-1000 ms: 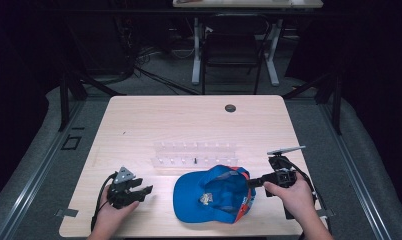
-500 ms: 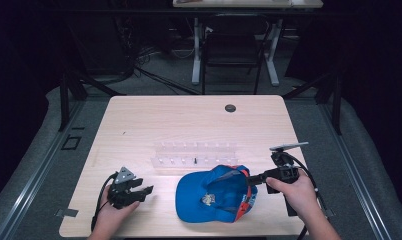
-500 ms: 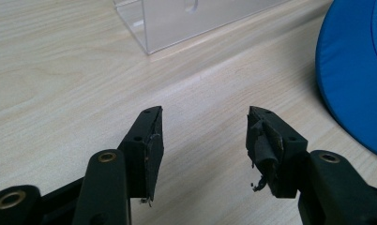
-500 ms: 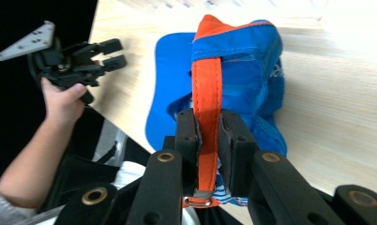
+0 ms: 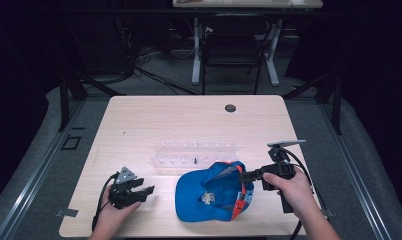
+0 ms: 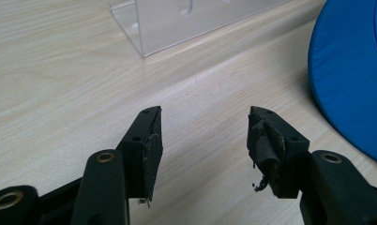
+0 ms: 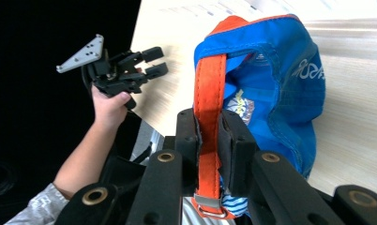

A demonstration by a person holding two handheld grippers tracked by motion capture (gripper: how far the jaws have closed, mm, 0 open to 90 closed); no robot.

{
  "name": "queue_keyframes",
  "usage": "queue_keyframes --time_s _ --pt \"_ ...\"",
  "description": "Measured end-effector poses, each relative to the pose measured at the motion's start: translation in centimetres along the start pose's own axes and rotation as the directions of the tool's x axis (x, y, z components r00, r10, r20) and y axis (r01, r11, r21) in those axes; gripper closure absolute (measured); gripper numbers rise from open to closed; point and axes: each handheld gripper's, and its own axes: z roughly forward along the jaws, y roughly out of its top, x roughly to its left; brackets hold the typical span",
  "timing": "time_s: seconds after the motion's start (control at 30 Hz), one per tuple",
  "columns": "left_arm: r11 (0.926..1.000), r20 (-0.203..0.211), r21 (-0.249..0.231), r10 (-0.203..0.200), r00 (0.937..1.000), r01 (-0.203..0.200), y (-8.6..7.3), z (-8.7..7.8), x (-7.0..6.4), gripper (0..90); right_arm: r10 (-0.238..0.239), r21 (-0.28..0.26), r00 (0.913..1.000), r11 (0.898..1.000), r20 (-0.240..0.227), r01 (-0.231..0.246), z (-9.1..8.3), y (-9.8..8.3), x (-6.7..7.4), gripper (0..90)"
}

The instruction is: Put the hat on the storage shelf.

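Holding the orange fabric strap [image 7: 209, 117] of the blue cloth cap [image 5: 211, 192], the right gripper [image 5: 249, 175] stays clamped; the cap lies on the pale wooden table [image 5: 189, 125] near its front edge. Lifting slowly should prevent slipping, while the left gripper [image 6: 203, 136], jaws apart, could support the brim.

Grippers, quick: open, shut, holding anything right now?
Left gripper: open, nothing between its jaws, above the bare table.
Right gripper: shut on the orange strap of the blue cap.
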Motion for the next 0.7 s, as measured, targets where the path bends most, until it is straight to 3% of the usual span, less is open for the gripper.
queue_keyframes --time_s 0.23,0.4,0.7 --pt "0.9999 0.011 -0.001 0.012 0.9999 -0.012 0.0 -0.1 -0.2 45.2 0.007 0.0 0.9983 1.0 -0.058 -0.007 0.4 0.5 0.5 78.9" --pt "0.9999 0.018 -0.007 0.015 0.9997 -0.015 0.0 -0.1 -0.5 45.3 0.005 -0.004 0.9973 1.0 -0.073 -0.005 0.6 0.8 1.0 78.9" --pt "0.9995 0.038 -0.006 0.033 0.9988 -0.032 0.2 0.0 -1.1 45.4 0.007 -0.018 0.9871 1.0 -0.16 -0.01 0.9 1.7 2.1 79.0"
